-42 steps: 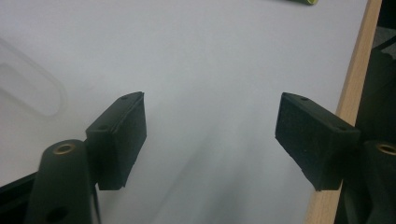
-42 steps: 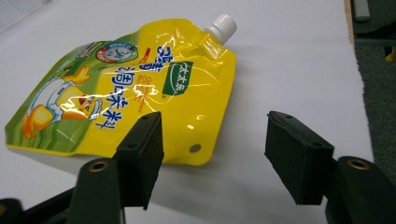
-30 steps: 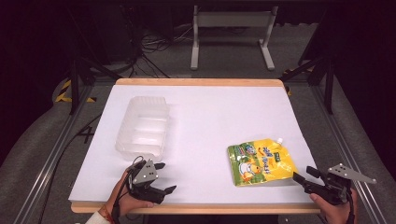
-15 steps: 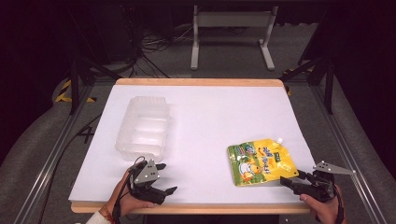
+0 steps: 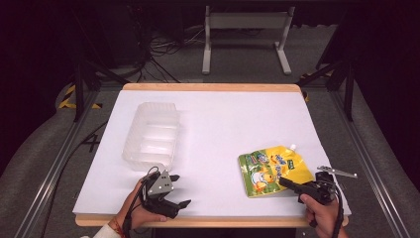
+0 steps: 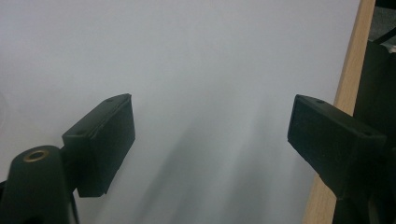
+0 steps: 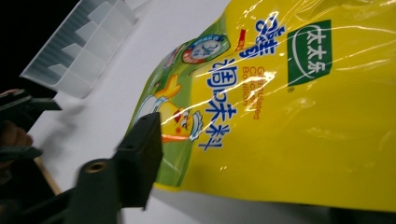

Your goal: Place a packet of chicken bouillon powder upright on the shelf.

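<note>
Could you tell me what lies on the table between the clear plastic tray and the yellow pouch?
Nothing: in the high view the stretch between the clear plastic tray and the yellow pouch is bare white table, with both tools nearer the front edge.

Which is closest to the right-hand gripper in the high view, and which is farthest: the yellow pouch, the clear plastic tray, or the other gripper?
1. Yellow pouch, right at the right gripper tips.
2. Left gripper, along the table's near edge.
3. Clear tray, farther back on the left.
</note>
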{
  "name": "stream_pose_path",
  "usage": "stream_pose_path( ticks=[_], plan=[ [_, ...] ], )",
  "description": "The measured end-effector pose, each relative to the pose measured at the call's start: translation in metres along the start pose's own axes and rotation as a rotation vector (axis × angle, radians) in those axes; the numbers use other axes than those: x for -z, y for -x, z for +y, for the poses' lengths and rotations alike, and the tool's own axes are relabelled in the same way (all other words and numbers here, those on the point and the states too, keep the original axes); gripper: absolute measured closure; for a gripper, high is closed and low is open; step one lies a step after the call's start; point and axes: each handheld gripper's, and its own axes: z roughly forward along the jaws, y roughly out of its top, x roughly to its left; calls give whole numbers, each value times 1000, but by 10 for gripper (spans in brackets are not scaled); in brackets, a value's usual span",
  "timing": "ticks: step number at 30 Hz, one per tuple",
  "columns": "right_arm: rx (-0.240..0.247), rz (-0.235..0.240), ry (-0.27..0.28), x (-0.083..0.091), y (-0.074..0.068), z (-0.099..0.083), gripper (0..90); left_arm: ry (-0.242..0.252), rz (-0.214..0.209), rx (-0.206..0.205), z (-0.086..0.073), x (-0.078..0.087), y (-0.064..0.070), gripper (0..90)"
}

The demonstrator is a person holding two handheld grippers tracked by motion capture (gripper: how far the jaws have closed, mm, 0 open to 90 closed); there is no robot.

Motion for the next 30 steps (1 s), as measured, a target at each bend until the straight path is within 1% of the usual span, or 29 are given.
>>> stream_pose_path(
  ticks=[2, 3, 4, 6, 7, 9, 11, 12, 14, 17, 18, 19, 20, 21, 22, 23, 25, 26, 28, 30],
  plan=[
    [18, -24, 12, -4, -5, 1, 652, 2, 1, 0, 1, 0, 0, 155],
    [28, -35, 22, -6, -7, 2, 712, 5, 2, 2, 1, 0, 0, 156],
    [35, -31, 28, -7, -9, 3, 753, 8, 2, 1, 2, 0, 0, 156],
    [69, -36, 57, -7, -15, 5, 815, 13, -1, 5, 2, 0, -1, 158],
    [78, -32, 63, -7, -17, 6, 830, 13, 2, 3, 3, 0, -1, 158],
    [94, -12, 85, -5, -22, 9, 866, 14, 1, 5, 4, 0, -1, 159],
    [127, -1, 102, -5, -28, 11, 894, 23, 4, 4, 6, 0, -1, 162],
    [146, 10, 108, -4, -31, 12, 900, 23, 5, 7, 8, -1, -1, 164],
    [197, 34, 113, -4, -38, 16, 900, 40, 5, 8, 12, -2, -2, 169],
    [255, 50, 118, -5, -49, 21, 900, 64, -2, 19, 21, -3, -4, 174],
    [271, 53, 117, -5, -52, 22, 900, 74, -4, 24, 24, -5, -5, 177],
    [271, 53, 117, -5, -52, 22, 900, 74, -4, 24, 24, -5, -5, 178],
    [302, 66, 119, -7, -60, 25, 900, 85, -13, 30, 29, -7, -6, 180],
    [316, 71, 113, -8, -64, 26, 900, 90, -16, 28, 32, -8, -6, 182],
    [343, 73, 112, -9, -68, 28, 900, 90, -13, 27, 34, -8, -6, 183],
    [354, 77, 110, -9, -72, 28, 900, 92, -8, 26, 37, -9, -7, 185],
    [402, 82, 110, -11, -81, 30, 900, 101, -12, 32, 44, -10, -7, 192],
    [424, 86, 110, -12, -86, 30, 900, 103, -13, 26, 46, -11, -7, 198],
    [449, 89, 109, -13, -94, 30, 900, 105, -1, 18, 50, -12, -7, 209],
    [484, 93, 109, -14, -102, 31, 900, 106, -1, 20, 54, -13, -9, 218]
  ],
)
